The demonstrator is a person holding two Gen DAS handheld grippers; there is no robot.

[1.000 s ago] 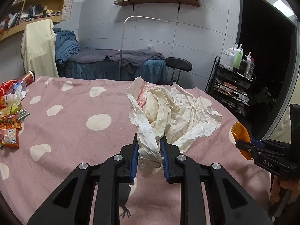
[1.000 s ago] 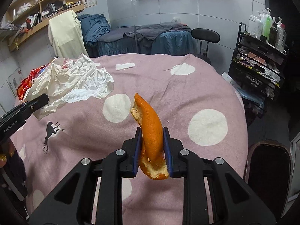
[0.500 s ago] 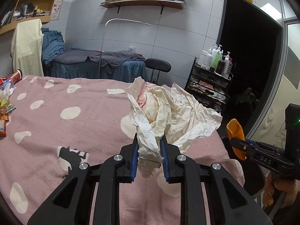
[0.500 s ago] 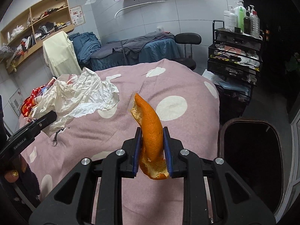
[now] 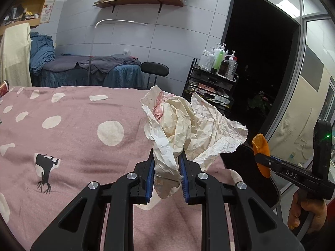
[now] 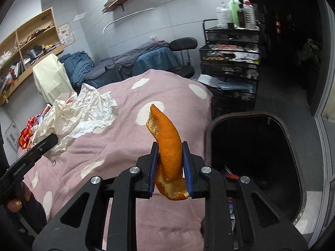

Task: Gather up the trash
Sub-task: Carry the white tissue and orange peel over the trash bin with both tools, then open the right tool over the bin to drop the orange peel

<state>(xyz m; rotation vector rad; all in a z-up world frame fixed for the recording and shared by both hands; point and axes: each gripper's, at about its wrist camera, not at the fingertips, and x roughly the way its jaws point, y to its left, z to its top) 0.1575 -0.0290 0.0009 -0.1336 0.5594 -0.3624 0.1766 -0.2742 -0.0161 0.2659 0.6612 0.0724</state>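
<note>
Now left hand-held gripper [image 5: 166,175] clamps crumpled paper [image 5: 188,129]; right hand-held gripper [image 6: 170,167] clamps orange peel [image 6: 168,146].

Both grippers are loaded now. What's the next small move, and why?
Probably carry the right gripper a little further right, over the open bin, then release. It is clamped on the orange peel, which hangs at the bin's rim. The left gripper holds crumpled paper over the bed.

The trash bin [image 6: 254,167] interior is too dark to read. Crumpled paper [image 5: 188,129] hides the bed [image 5: 73,129] edge behind it.
</note>
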